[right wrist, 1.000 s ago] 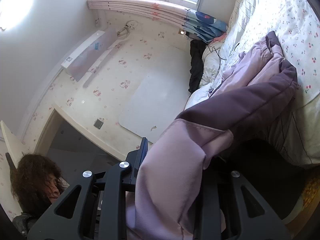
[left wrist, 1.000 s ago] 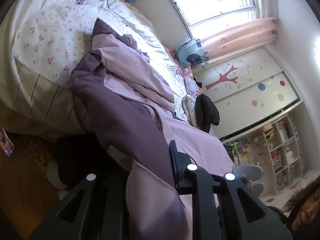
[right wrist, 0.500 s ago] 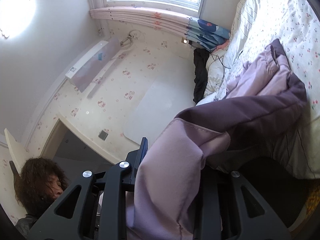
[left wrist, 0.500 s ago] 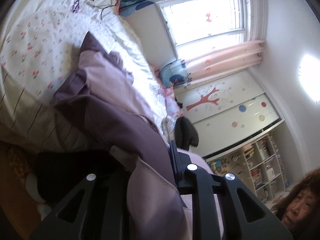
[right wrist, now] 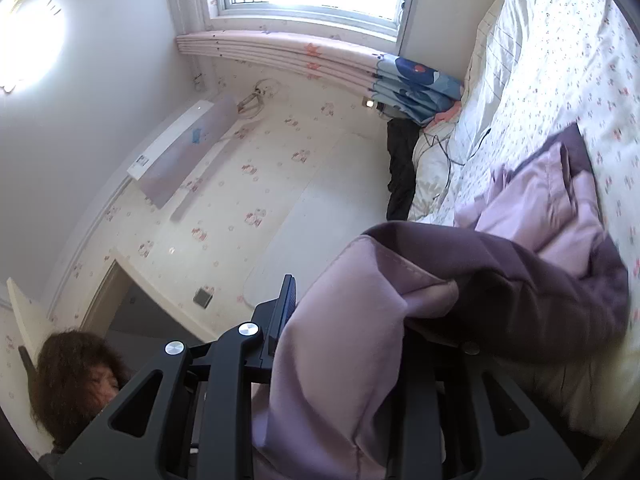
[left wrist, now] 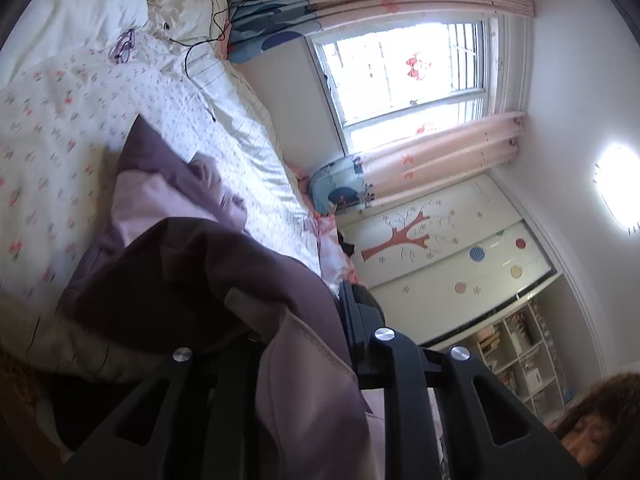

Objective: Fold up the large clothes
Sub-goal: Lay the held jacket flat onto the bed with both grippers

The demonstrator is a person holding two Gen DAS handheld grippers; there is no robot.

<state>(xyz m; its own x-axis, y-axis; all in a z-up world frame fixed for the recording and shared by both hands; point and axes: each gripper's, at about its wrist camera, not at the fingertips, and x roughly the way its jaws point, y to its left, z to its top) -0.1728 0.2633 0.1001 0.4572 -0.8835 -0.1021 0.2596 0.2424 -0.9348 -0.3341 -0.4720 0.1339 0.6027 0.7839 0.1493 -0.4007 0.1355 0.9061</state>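
A large purple garment with a pale lilac lining lies bunched on the floral bedspread. Its near edge is lifted off the bed. My left gripper is shut on a fold of that edge, and cloth covers one finger and the pads. In the right wrist view the same garment stretches from the bed to my right gripper, which is shut on a lilac fold. The cloth drapes down between both sets of fingers and hides the fingertips.
A bright window with pink curtains stands behind the bed. A wardrobe with a tree picture and open shelves are on one side. Dark clothing and cables lie near the pillows. A person's head is close behind the grippers.
Both grippers have moved toward the bed and upward with the garment's edge. The cloth on the bed has bunched closer together. The grips have not changed.
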